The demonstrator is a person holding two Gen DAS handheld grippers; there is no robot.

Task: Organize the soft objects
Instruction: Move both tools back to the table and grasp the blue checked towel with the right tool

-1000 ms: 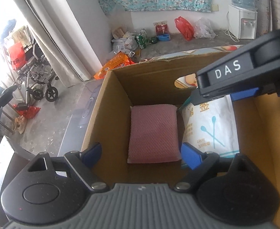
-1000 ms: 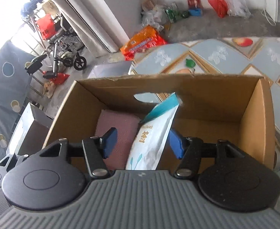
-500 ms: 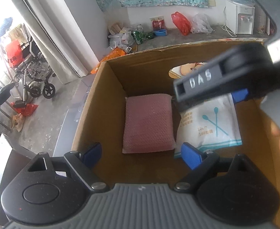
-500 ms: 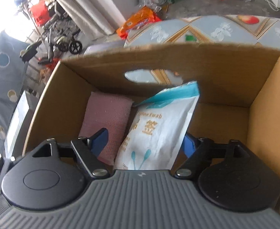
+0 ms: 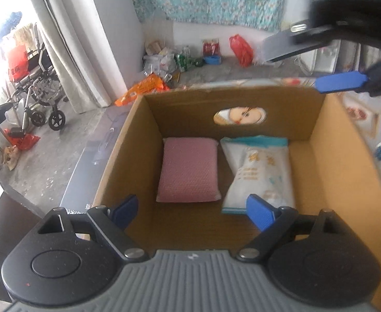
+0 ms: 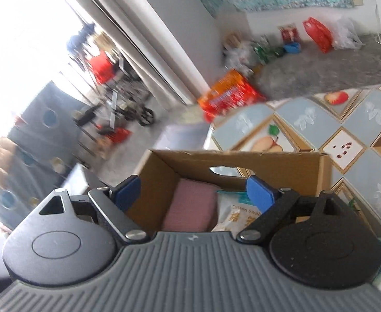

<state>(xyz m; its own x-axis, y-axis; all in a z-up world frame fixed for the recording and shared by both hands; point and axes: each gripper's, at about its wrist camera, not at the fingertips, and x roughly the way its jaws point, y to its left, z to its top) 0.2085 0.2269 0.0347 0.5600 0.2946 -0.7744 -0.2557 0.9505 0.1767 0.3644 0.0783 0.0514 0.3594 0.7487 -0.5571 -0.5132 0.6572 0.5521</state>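
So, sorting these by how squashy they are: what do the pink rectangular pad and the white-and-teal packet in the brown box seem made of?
Pink rectangular pad: looks like sponge or padded cloth, matte, with a dimpled weave. White-and-teal packet: thin plastic film, slightly glossy and crinkled, with a sealed teal edge. Brown box: plain matte cardboard.

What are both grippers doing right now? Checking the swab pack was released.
Left gripper: open, holding nothing.
Right gripper: open, jaws just widened; cotton swab pack lies free in the cardboard box.

white packet (image 6: 232,217) printed "Cotton Swab", Chinese characters beneath
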